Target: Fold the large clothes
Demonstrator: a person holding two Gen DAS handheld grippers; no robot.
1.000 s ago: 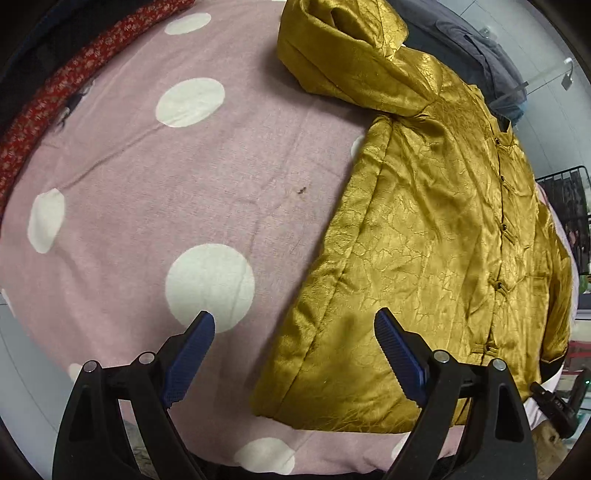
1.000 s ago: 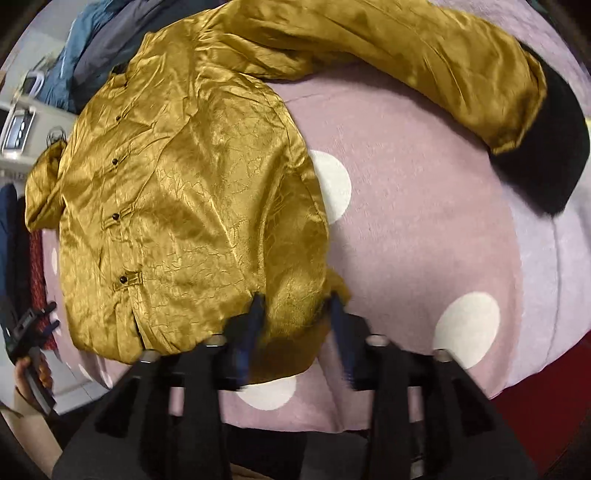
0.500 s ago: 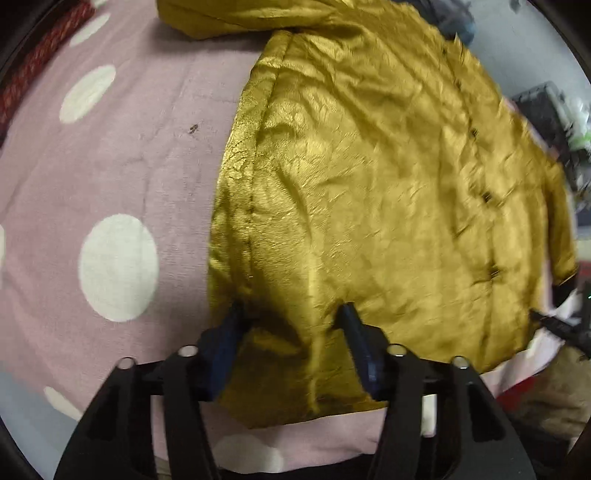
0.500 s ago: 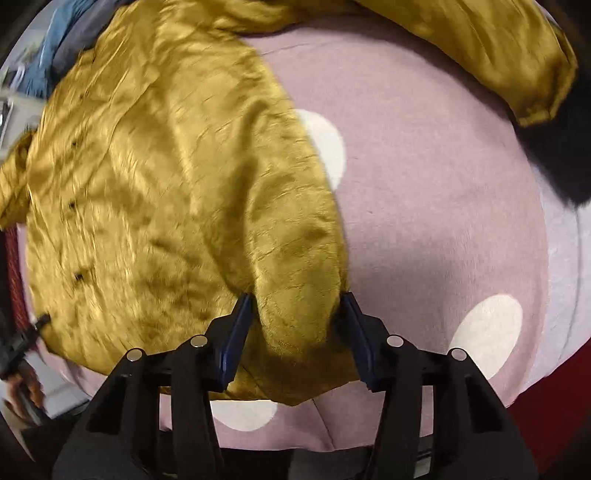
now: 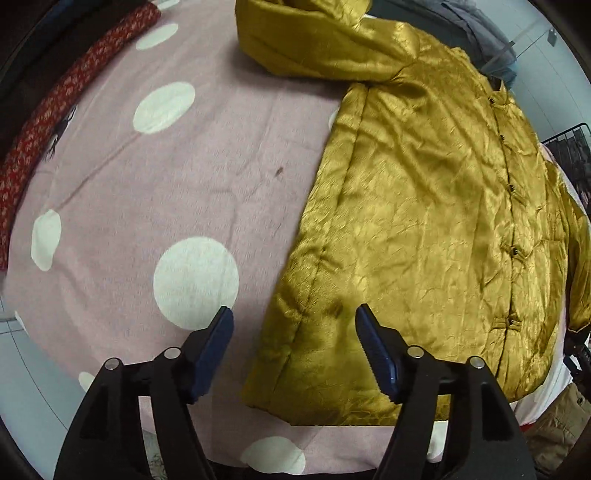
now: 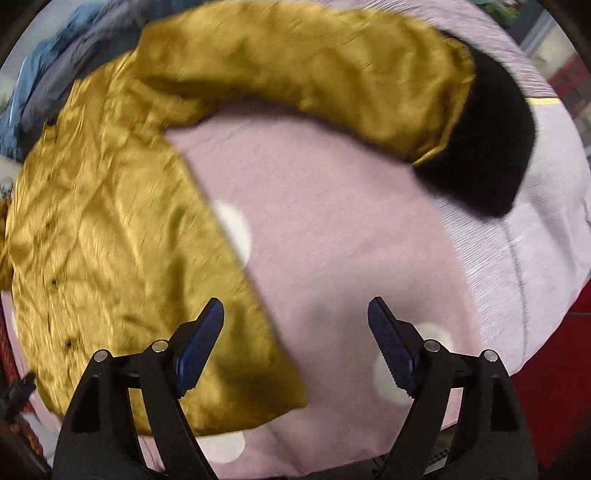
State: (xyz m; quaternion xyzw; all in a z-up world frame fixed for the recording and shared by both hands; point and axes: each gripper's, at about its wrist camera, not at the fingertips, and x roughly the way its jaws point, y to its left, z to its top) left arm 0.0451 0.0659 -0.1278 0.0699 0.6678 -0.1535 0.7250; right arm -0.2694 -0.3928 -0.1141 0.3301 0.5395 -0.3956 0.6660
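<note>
Left wrist view: the left gripper [image 5: 293, 326] points down over the near hem of a gold satin jacket [image 5: 424, 229]; its blue-padded jaws are opening and stand apart, pressing on nothing; the jacket's bottom corner lies in the gap between them, below the pads, while the left pad hangs over bare blanket and the right pad over the gold cloth; the jacket lies spread flat, front up, on a pink blanket with white polka dots [image 5: 147, 184]; a row of dark knot buttons [image 5: 511, 253] runs down its front; one sleeve [image 5: 306, 40] lies bunched across the top of the view; a red patterned cloth [image 5: 55, 107] borders the blanket at the far left; a grey garment [image 5: 476, 29] lies beyond the collar.

Right wrist view, blurred: the right gripper [image 6: 295, 321] also has its jaws opening, wide apart and empty; the jacket's other bottom corner [image 6: 258, 387] lies under the left pad, the right pad hangs over the blanket [image 6: 332, 240]; the other sleeve [image 6: 314, 74] stretches across the top and ends in a black furry cuff [image 6: 487, 147]; blue and grey clothes [image 6: 40, 85] sit at the upper left.
</note>
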